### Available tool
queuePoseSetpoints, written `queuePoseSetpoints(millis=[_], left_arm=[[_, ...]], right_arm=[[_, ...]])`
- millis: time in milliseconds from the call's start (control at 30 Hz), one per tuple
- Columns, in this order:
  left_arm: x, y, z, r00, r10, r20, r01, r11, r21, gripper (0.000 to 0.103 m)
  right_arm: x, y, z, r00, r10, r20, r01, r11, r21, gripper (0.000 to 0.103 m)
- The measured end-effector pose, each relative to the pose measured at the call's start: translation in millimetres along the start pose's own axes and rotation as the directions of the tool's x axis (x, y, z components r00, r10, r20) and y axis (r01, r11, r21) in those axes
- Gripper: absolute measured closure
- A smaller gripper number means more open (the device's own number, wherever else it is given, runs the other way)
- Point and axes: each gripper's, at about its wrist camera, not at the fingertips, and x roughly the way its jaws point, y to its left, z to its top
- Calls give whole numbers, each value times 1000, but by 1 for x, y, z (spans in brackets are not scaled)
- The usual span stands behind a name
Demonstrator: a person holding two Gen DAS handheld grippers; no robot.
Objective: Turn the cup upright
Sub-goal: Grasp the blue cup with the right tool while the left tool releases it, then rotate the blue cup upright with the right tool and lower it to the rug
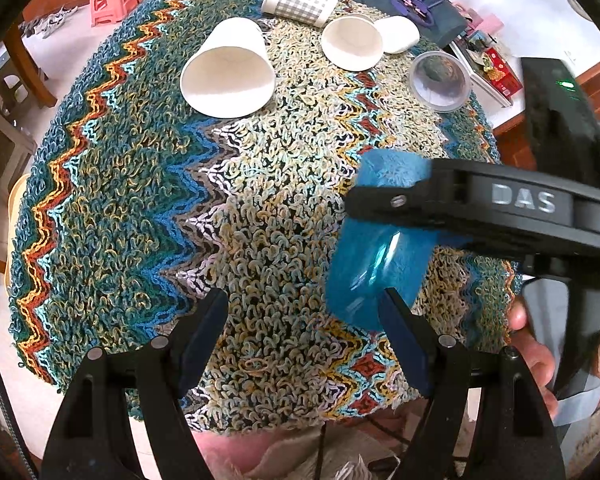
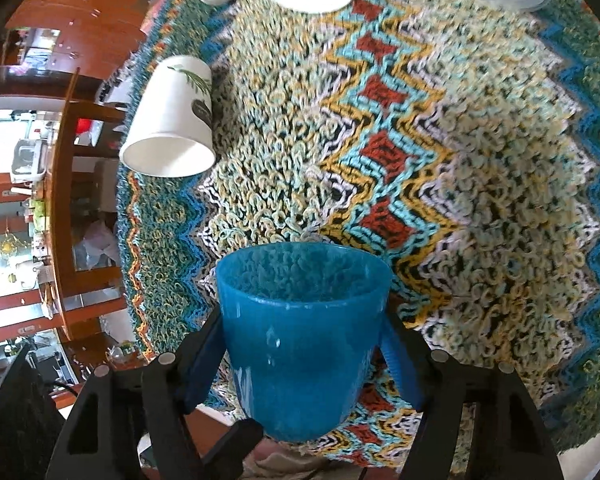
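Observation:
A translucent blue plastic cup (image 2: 300, 344) is clamped between the two fingers of my right gripper (image 2: 304, 356), rim away from the camera, held above the knitted zigzag mat (image 2: 460, 160). In the left wrist view the same cup (image 1: 374, 264) hangs tilted under the black right gripper body (image 1: 480, 204) at the right. My left gripper (image 1: 304, 344) is open and empty over the mat's near edge, its right finger (image 1: 404, 340) just in front of the cup.
Several white paper cups lie on their sides at the far end: a large one (image 1: 230, 76), a checked one (image 1: 300, 0), two smaller ones (image 1: 354, 42). A clear plastic cup (image 1: 440, 80) lies at the right. A leaf-print cup (image 2: 172, 120) lies near the mat's edge.

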Motion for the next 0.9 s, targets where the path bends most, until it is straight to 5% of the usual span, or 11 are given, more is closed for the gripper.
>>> queuePoseSetpoints(millis=[133,233,367,633,733,900], left_arm=[[-1,-2,-1,1000,8,4,-8,1000,4,23],[-1,-5,-3,1000,16,8,-16,1000,4,23],[-4,-8,-2,999,26,31,-26,1000,8,23],[-13,-11,-3,995,41,96,-39,999,-18,23],[-13,-13,-2,993,48,108,-46,999,-20,23],[-19,-19,-2,989,48,139,-47,999,-13,23]], right_arm=[[-26,-4,-7,992,-17,126,23,999,-47,30],[-48,-6,-13,967,-36,253,60,994,-87,30],[-70,-5,-27,905,-61,422,136,979,-151,30],[-73,2,-54,740,-78,668,293,931,-216,30],[-69,-5,-57,713,-90,696,314,928,-202,30],[-58,-21,-66,699,-95,709,313,932,-183,30]])
